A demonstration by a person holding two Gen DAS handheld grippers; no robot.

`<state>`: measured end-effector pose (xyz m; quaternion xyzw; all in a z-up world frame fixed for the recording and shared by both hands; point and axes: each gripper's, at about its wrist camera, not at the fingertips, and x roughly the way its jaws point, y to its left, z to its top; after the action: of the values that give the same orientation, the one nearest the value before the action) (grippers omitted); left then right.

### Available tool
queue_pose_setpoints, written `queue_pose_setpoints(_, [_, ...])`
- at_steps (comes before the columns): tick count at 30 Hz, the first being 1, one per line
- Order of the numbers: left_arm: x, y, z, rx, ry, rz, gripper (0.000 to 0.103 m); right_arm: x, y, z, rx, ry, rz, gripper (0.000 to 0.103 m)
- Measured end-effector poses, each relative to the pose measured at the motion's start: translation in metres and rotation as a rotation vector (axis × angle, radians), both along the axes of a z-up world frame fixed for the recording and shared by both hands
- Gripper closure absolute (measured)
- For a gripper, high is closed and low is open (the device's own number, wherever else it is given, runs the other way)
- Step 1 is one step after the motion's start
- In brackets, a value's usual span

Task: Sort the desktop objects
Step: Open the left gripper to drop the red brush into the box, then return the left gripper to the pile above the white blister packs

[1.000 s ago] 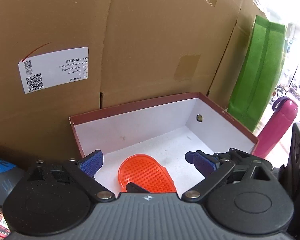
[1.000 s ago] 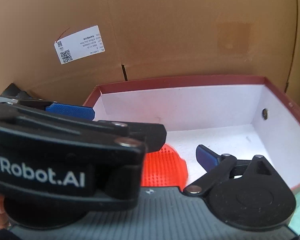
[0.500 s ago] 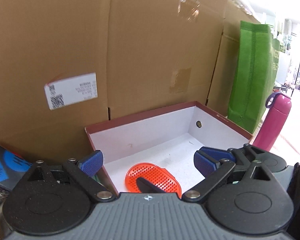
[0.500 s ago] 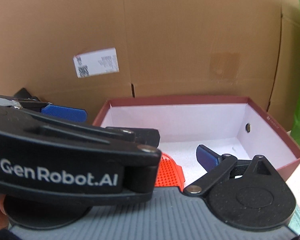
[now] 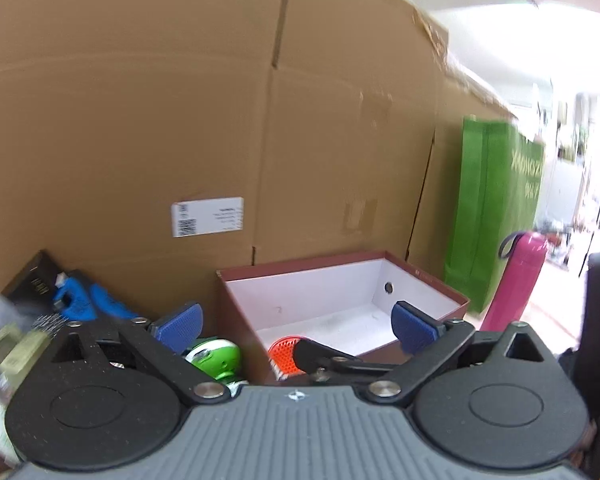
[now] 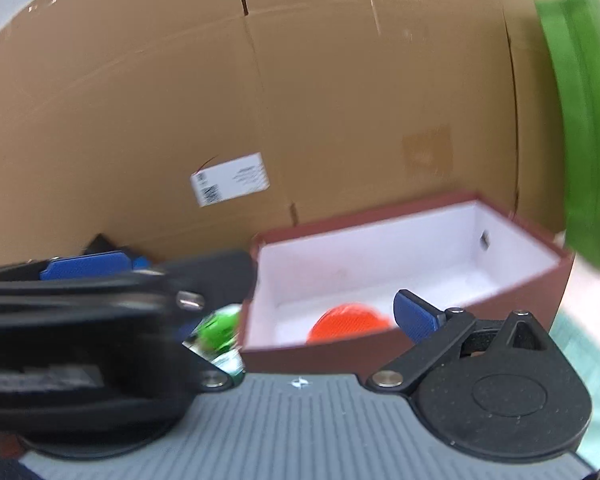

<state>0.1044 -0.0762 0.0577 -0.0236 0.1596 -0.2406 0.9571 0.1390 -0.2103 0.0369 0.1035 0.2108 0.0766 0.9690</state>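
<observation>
Inside the maroon box [image 5: 342, 304], an orange brush [image 6: 346, 322] is seen deposited; both hand-held grippers [image 5: 296, 322] [image 6: 260, 292] are spread apart, empty. Next, the green item [image 5: 216, 358] at nine o'clock is judged due.

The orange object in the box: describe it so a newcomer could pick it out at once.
Start at the big cardboard wall and drop to the open dark-red box with white lining at its foot. Inside, on the white floor by the near wall, lies the orange oval object with a bumpy textured face. It is the only thing visible in the box; the green item sits outside, left.
</observation>
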Motion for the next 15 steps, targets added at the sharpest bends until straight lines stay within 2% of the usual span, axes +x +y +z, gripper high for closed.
queue_pose_setpoints(5, [-0.041, 0.043, -0.01, -0.078, -0.013, 0.059, 0.0, -0.017, 0.0, -0.01, 0.146, 0.138, 0.053, 0.004])
queue_pose_setpoints(6, [-0.048, 0.051, -0.013, -0.079, -0.01, 0.078, 0.0, -0.021, 0.003, -0.012, 0.154, 0.152, 0.072, 0.001])
queue_pose_setpoints(9, [-0.067, 0.074, -0.027, -0.048, 0.007, 0.147, 0.0, -0.036, 0.021, -0.021, 0.095, 0.13, 0.128, 0.002])
queue_pose_setpoints(12, [-0.081, 0.095, -0.043, -0.021, 0.026, 0.196, 0.0, -0.055, 0.039, -0.032, 0.003, 0.057, 0.192, 0.002])
queue_pose_setpoints(15, [-0.089, 0.111, -0.059, 0.009, 0.058, 0.223, 0.0, -0.073, 0.053, -0.049, -0.019, 0.032, 0.27, 0.002])
